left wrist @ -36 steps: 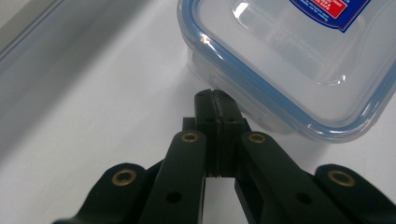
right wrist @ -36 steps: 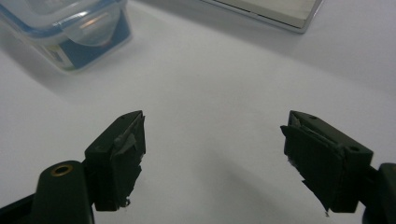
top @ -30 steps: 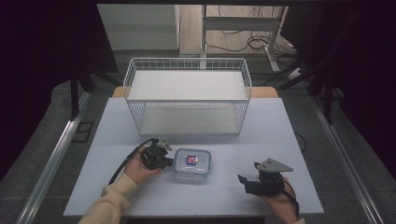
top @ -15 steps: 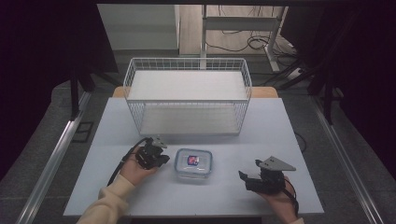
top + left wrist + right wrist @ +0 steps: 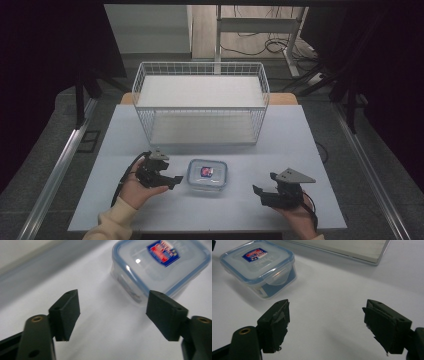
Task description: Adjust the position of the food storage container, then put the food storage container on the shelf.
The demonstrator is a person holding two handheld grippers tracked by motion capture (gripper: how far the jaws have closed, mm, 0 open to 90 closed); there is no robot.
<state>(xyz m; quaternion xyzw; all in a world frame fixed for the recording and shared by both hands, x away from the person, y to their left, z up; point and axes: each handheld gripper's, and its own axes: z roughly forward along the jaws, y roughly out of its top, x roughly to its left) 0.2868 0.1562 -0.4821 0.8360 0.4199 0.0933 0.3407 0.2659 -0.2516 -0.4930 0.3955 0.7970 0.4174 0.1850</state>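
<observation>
High view: container (image 5: 207,175) with blue-rimmed lid sits on desk (image 5: 300,135), in front of wire basket (image 5: 200,102). Left gripper (image 5: 175,180) just left of container, jaws just opened wide, nothing between them. Right gripper (image 5: 259,193) well right of container, jaws wide, empty.

One lidded plastic container (image 5: 207,175) stood at lower centre of the frame. One wire basket (image 5: 200,102) occupied upper centre. Two grippers were present: left gripper (image 5: 172,181), right gripper (image 5: 259,192).
</observation>
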